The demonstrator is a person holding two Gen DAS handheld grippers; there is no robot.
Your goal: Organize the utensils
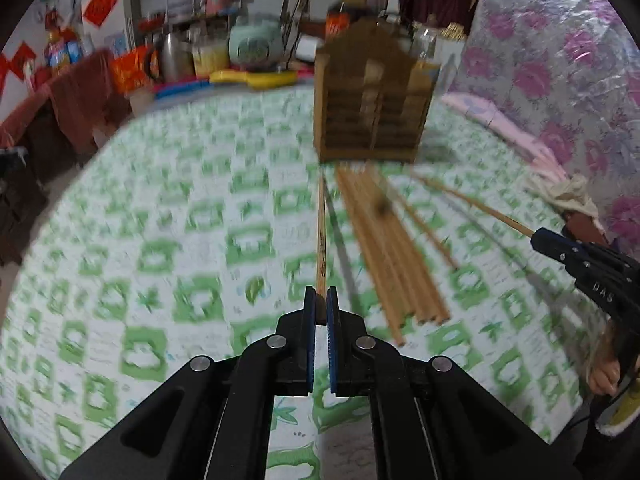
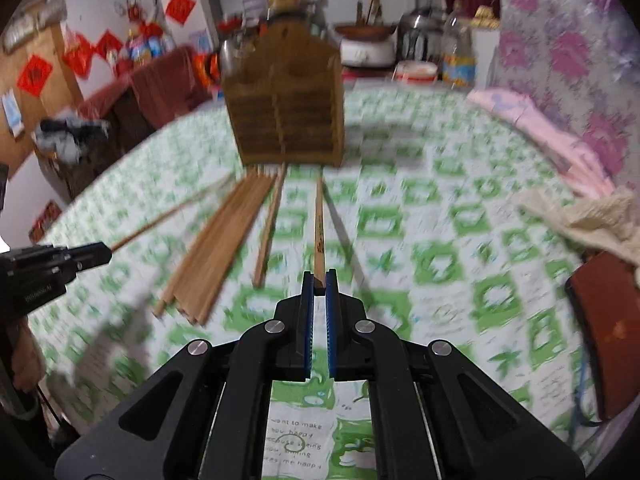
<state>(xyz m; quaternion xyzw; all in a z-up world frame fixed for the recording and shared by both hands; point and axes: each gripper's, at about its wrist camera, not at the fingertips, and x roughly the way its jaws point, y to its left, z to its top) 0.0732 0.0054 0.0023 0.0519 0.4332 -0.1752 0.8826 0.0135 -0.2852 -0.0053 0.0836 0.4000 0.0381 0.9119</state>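
Note:
My left gripper [image 1: 320, 300] is shut on the near end of one wooden chopstick [image 1: 321, 232], which points away toward a slatted wooden utensil holder [image 1: 372, 92]. My right gripper [image 2: 319, 280] is shut on another chopstick [image 2: 319, 228], aimed at the same holder [image 2: 284, 108]. A pile of several chopsticks [image 1: 388, 248] lies on the green-patterned tablecloth [image 1: 160, 240] in front of the holder, between the two grippers. The right wrist view shows that pile [image 2: 220, 240] and a single loose chopstick [image 2: 272, 224] beside it. Each gripper shows at the edge of the other's view, the right gripper [image 1: 536, 238] and the left gripper [image 2: 106, 256].
A pink cloth [image 2: 532, 120] and a crumpled beige cloth [image 2: 592, 216] lie at the right, with a dark brown flat object [image 2: 612, 328] near the table edge. Bottles, pots and a cooker [image 2: 364, 48] crowd the back edge. Chairs with a dark red cover [image 1: 80, 92] stand at the left.

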